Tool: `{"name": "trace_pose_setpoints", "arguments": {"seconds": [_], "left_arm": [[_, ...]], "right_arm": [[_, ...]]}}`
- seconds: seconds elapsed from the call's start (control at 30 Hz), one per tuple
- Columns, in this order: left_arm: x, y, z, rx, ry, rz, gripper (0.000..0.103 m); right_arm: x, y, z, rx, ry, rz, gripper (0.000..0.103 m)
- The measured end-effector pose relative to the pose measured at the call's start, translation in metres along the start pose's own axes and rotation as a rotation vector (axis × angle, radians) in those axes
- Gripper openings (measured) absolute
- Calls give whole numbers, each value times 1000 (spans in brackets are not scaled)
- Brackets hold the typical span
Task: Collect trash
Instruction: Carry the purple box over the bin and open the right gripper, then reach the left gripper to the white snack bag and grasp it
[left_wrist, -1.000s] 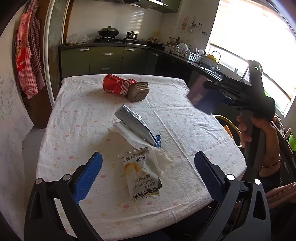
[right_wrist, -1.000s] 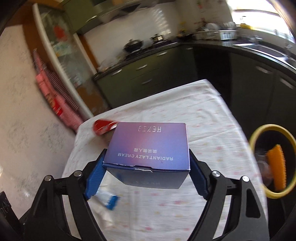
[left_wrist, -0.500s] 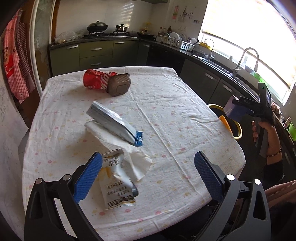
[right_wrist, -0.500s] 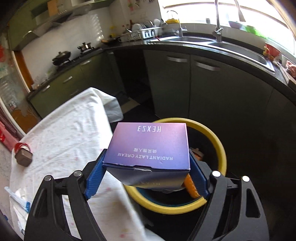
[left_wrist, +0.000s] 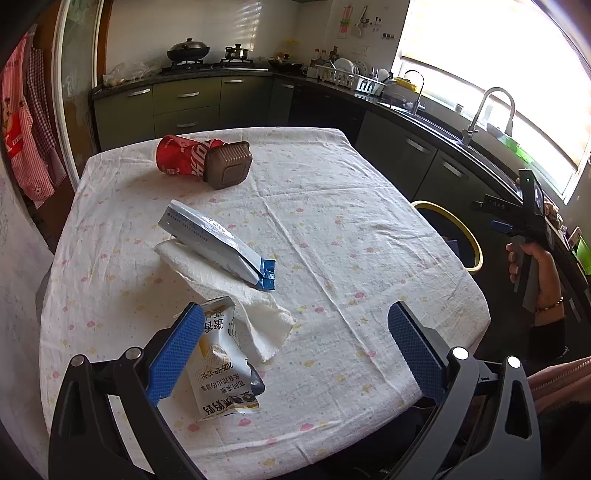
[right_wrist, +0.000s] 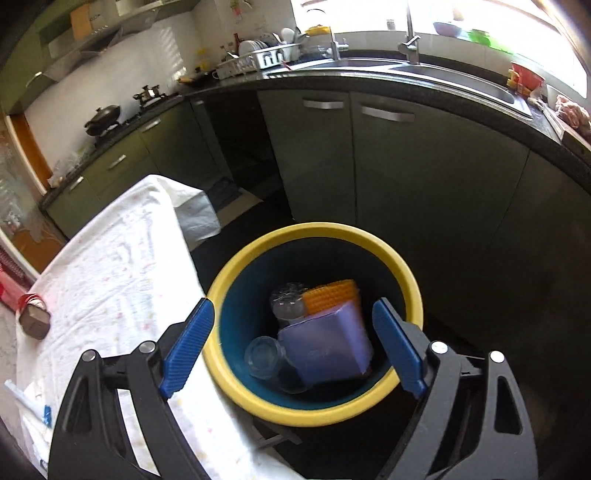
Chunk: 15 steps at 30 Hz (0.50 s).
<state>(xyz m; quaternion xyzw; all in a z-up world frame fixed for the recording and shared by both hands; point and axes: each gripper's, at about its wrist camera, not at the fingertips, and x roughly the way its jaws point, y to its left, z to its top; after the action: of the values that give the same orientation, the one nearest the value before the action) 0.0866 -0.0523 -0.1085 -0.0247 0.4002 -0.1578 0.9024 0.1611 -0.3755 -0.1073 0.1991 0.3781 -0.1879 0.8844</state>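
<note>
My right gripper (right_wrist: 293, 307) hangs over the yellow-rimmed bin (right_wrist: 402, 273) beside the table, its jaws opening with nothing between the pads. The purple box (right_wrist: 325, 347) lies free inside the bin, among clear plastic cups (right_wrist: 264, 356) and an orange piece (right_wrist: 332, 299). My left gripper (left_wrist: 295, 312) is open above the table's near edge. A white snack bag (left_wrist: 218, 365) lies by its left finger (left_wrist: 177, 350). Farther out lie a paper towel (left_wrist: 258, 314), a silver-blue pouch (left_wrist: 210, 240), a red can (left_wrist: 179, 158) and a brown tub (left_wrist: 227, 166).
The table has a white flowered cloth (left_wrist: 351, 229). In the left wrist view the bin's rim (left_wrist: 471, 240) shows past the table's right edge, with a hand (left_wrist: 535, 266) on the right gripper's handle. Dark green cabinets (right_wrist: 424, 173) stand close behind the bin.
The right gripper swung from over the table to above the bin and let go of the purple box, which now lies inside. The left gripper shifted slightly, closer to the snack bag.
</note>
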Motion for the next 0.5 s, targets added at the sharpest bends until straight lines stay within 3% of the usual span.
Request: {"name": "trace_pose_setpoints", "arguments": {"seconds": [0.37,0.5], "left_arm": [[-8,28,-10,-9,12,100,98],[6,36,-14,-37,50,88,98]], "right_arm": [[-35,54,-22,-147,16,188,86],[-38,74,-29,-205,31,229,86]]}}
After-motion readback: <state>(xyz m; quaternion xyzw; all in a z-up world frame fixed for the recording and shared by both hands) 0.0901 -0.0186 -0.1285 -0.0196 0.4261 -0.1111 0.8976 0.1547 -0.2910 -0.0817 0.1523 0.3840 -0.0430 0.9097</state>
